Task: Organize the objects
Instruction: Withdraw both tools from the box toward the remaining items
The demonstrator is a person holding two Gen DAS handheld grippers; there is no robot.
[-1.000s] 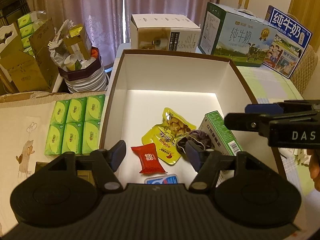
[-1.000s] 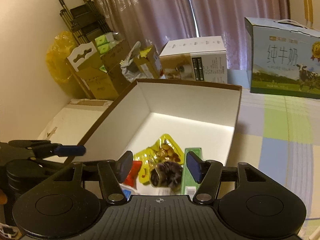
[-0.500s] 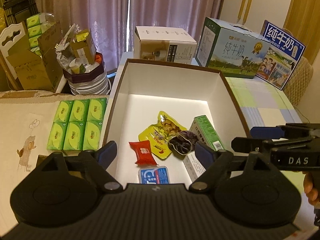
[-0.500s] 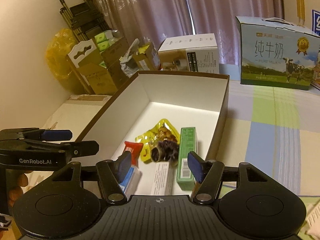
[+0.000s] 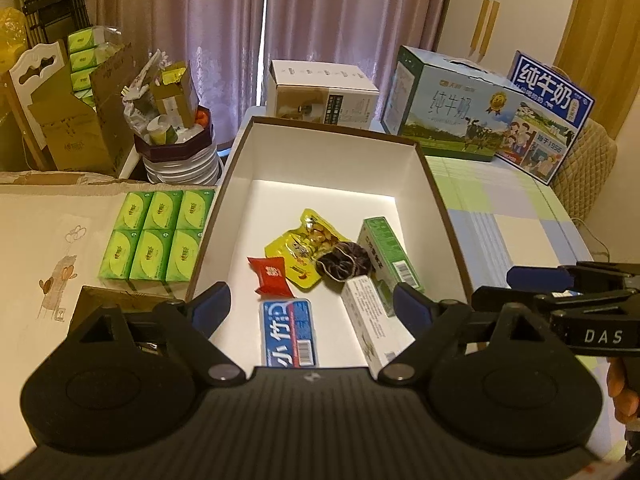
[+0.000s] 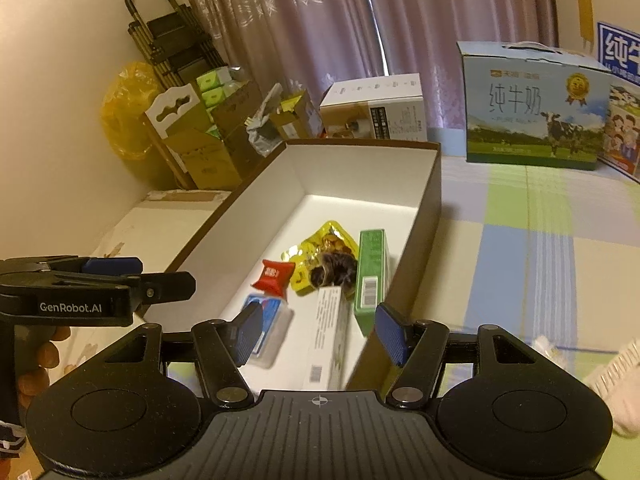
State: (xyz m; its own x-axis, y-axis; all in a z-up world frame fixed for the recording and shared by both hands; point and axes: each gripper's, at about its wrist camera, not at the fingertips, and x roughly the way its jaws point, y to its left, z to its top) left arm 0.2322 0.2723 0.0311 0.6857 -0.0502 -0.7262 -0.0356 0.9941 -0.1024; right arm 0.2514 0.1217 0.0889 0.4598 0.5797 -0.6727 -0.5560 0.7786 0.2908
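A brown-rimmed white box (image 5: 320,168) (image 6: 360,176) holds a yellow snack pouch (image 5: 306,242) (image 6: 330,240), a red candy packet (image 5: 270,276) (image 6: 274,276), a dark scrunchie (image 5: 342,266) (image 6: 334,272), a green carton (image 5: 386,256) (image 6: 370,276), a white carton (image 5: 370,322) (image 6: 328,340) and a blue tissue pack (image 5: 290,332) (image 6: 266,328). My left gripper (image 5: 312,306) is open and empty above the box's near end. My right gripper (image 6: 320,330) is open and empty, also at the near end.
Green tissue packs (image 5: 156,234) lie left of the box. Milk cartons (image 5: 452,108) and a white carton box (image 5: 320,94) stand behind it. Cardboard boxes (image 5: 72,120) and stacked bowls (image 5: 180,160) are at the back left. A checked cloth (image 6: 540,248) covers the table on the right.
Both grippers have pulled back and up from the box. The left one has opened wider. The blue tissue pack and white carton have come into view.
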